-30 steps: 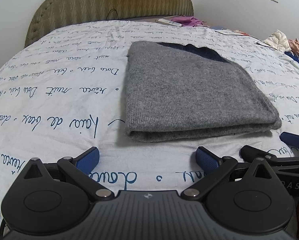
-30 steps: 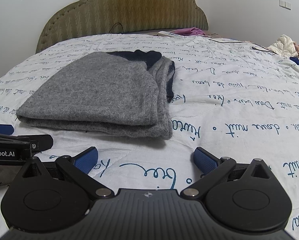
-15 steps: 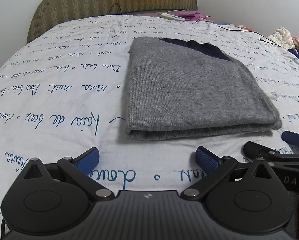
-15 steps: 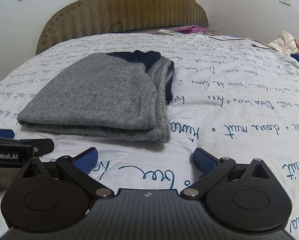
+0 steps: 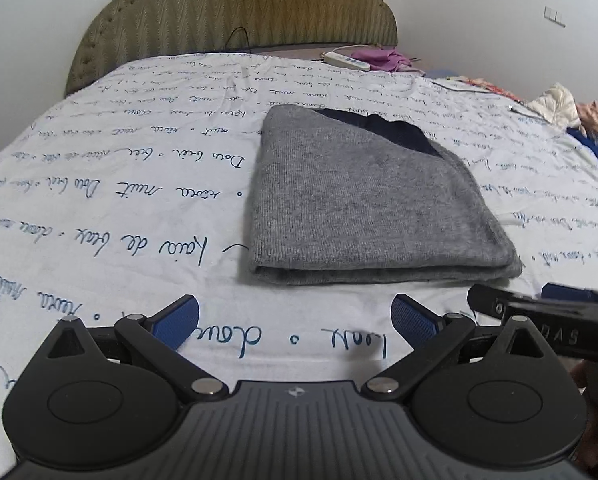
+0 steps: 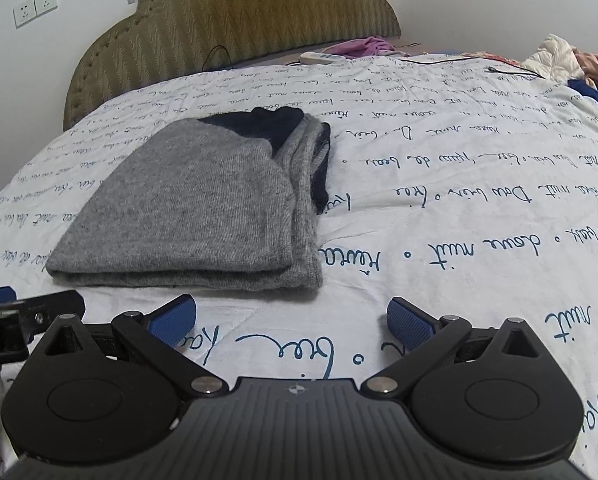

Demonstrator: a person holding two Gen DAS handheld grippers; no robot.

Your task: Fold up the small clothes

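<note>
Left gripper [image 5: 295, 316], right gripper [image 6: 291, 316]: spread, empty, low in frame, clear of folded sweater [image 5: 363, 200] at centre; fold apparently finished.

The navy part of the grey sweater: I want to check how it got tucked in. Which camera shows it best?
The right wrist view: the navy part shows at the folded grey sweater's far corner and down its open side edge. The left wrist view shows only a dark wedge on top.
</note>
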